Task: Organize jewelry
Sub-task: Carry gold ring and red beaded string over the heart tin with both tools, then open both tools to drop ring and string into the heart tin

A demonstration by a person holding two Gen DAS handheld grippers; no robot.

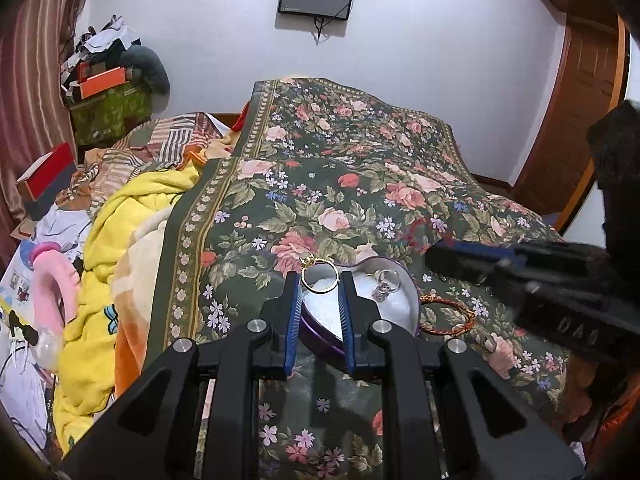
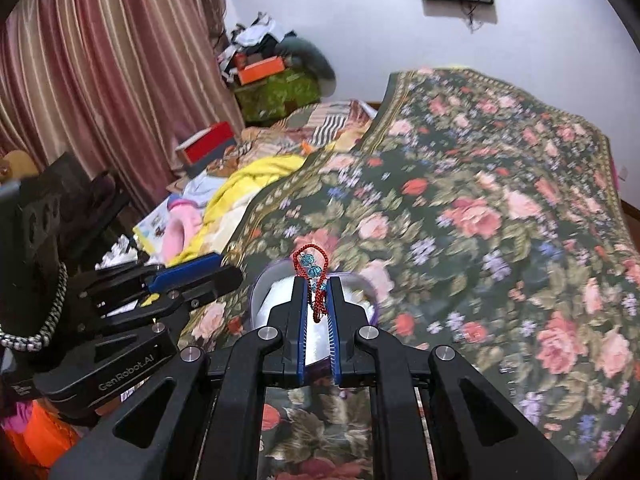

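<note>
A purple heart-shaped box (image 1: 414, 300) with white lining lies on the floral bedspread; it also shows in the right wrist view (image 2: 262, 280). My left gripper (image 1: 319, 282) is shut on a gold bangle (image 1: 320, 277) and holds it over the box. A silver ring (image 1: 387, 283) lies inside the box. A red-orange braided bracelet (image 1: 450, 314) lies on the bedspread right of the box. My right gripper (image 2: 317, 286) is shut on a red cord bracelet with blue beads (image 2: 312, 266), above the box.
The floral bedspread (image 1: 340, 184) covers the bed. Yellow blankets (image 1: 116, 240), a pink ring toy (image 1: 52, 280) and boxes (image 1: 44, 178) pile up at the left. Striped curtains (image 2: 100, 80) hang at the left. A wooden door (image 1: 576, 112) stands at the right.
</note>
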